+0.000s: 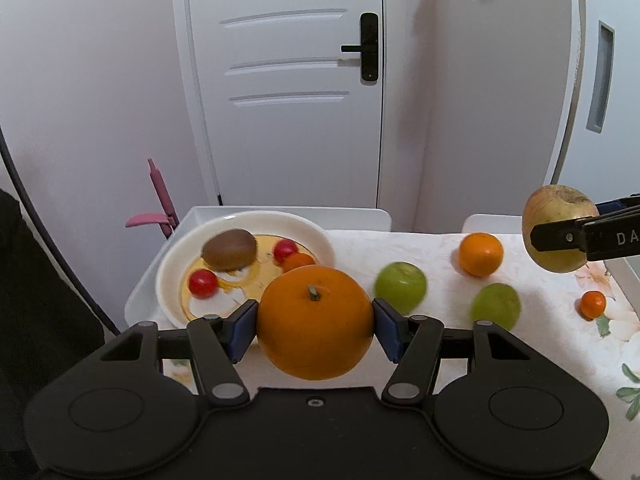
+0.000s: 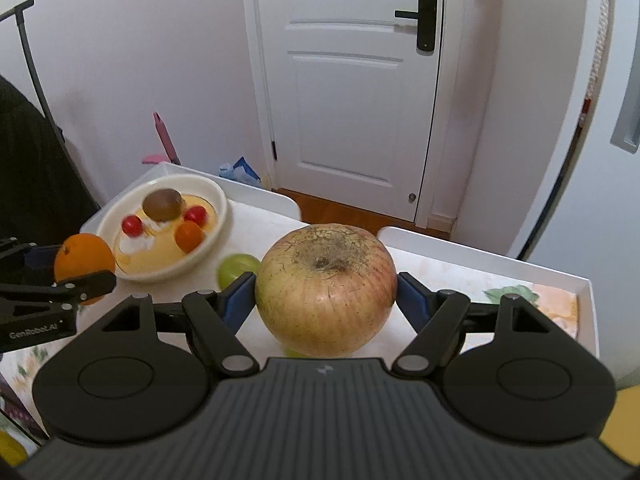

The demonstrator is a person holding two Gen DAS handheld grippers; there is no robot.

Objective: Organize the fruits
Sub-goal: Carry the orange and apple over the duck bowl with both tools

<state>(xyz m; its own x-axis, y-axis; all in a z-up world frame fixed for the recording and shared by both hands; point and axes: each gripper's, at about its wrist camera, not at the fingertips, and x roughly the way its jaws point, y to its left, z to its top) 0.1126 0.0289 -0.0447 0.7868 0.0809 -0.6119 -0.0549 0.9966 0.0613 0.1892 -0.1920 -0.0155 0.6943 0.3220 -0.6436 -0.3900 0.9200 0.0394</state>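
My left gripper (image 1: 316,326) is shut on a large orange (image 1: 316,312), held above the table just in front of the white plate (image 1: 248,224). The plate holds a kiwi (image 1: 229,254), two cherry tomatoes (image 1: 203,283) and a small orange fruit (image 1: 298,261). My right gripper (image 2: 326,298) is shut on a big yellow-red apple (image 2: 326,296), held above the table to the right of the plate (image 2: 216,216). The apple also shows at the right edge of the left wrist view (image 1: 558,228), and the orange at the left of the right wrist view (image 2: 82,260).
On the flowered cloth lie two green fruits (image 1: 400,286) (image 1: 496,306), a medium orange (image 1: 480,254) and a small orange fruit (image 1: 593,304). The white table (image 2: 584,284) has a raised rim. A white door (image 1: 288,80) and walls stand behind.
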